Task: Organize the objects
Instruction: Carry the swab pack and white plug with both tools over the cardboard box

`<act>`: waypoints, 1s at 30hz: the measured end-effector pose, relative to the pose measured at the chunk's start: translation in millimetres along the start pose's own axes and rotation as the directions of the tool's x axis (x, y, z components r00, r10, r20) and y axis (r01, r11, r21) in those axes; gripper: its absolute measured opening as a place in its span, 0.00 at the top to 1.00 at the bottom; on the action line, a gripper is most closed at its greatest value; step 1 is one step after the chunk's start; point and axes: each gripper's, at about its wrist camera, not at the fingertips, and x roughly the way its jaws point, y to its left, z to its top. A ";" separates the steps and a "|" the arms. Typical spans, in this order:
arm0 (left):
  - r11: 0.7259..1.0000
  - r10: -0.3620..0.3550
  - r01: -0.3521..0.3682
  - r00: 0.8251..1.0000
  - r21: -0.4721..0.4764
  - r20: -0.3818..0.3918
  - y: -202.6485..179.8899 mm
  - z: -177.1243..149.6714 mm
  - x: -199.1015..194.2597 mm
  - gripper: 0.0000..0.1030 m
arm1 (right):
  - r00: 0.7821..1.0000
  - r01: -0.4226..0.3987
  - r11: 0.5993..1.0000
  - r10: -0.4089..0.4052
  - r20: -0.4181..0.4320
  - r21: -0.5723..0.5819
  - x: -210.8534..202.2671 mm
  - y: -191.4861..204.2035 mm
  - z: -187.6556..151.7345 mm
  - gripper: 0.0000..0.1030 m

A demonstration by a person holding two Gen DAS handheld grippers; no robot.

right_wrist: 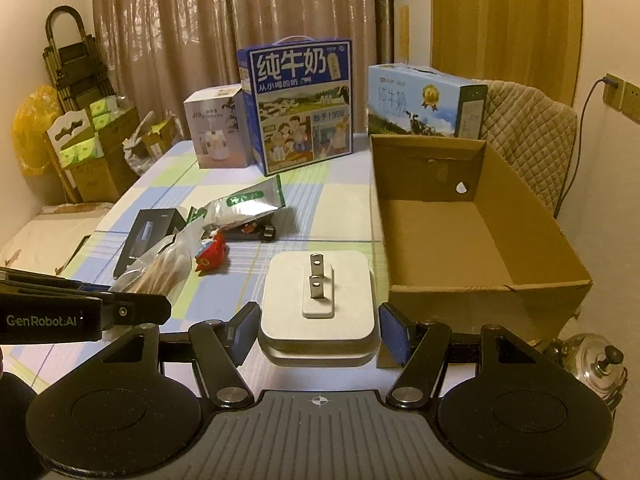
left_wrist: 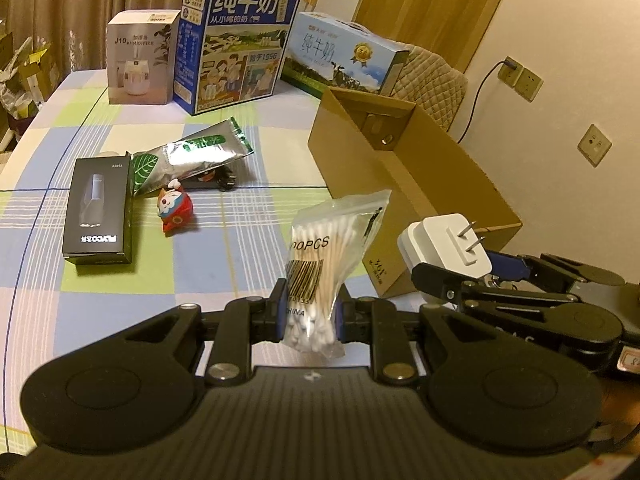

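Observation:
My left gripper [left_wrist: 309, 314] is shut on a clear bag of cotton swabs [left_wrist: 324, 264] and holds it upright above the checked tablecloth. My right gripper [right_wrist: 318, 330] is shut on a white plug adapter [right_wrist: 319, 300] with its two prongs pointing forward; it also shows in the left wrist view [left_wrist: 446, 250]. An open empty cardboard box [right_wrist: 472, 236] stands just right of both grippers. On the table lie a black product box [left_wrist: 100, 208], a silver-green foil pouch [left_wrist: 188, 156], a red toy figure [left_wrist: 176, 210] and a small black object [left_wrist: 224, 180] under the pouch.
A white humidifier box [left_wrist: 140, 60], a tall blue milk carton [left_wrist: 236, 44] and a light blue milk carton [left_wrist: 344, 56] stand along the table's far edge. A quilted chair [right_wrist: 528, 128] is behind the cardboard box. A glass pot [right_wrist: 592, 360] sits low at the right.

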 end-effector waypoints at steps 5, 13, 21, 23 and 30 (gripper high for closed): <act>1.000 -0.010 0.010 1.000 -0.003 0.010 -6.2 3.1 -3.1 0.83 | 1.000 0.013 1.000 -0.013 0.016 0.003 -9.1 -7.5 3.2 0.40; 0.999 -0.039 0.039 0.999 0.012 0.022 -24.5 14.5 -1.9 0.83 | 0.998 0.047 0.999 -0.048 0.038 0.018 -20.6 -26.3 8.0 0.40; 0.995 -0.097 0.097 0.995 0.030 0.017 -54.8 33.6 15.8 0.83 | 0.994 0.104 0.993 -0.106 0.041 0.048 -29.5 -63.3 14.3 0.40; 0.993 -0.111 0.111 0.994 0.036 0.013 -64.4 38.9 22.5 0.83 | 0.992 0.118 0.992 -0.120 0.037 0.045 -29.9 -72.4 16.3 0.40; 0.988 -0.144 0.144 0.990 0.049 0.004 -90.0 59.0 42.8 0.83 | 0.988 0.150 0.987 -0.152 0.028 0.051 -24.7 -103.8 22.9 0.40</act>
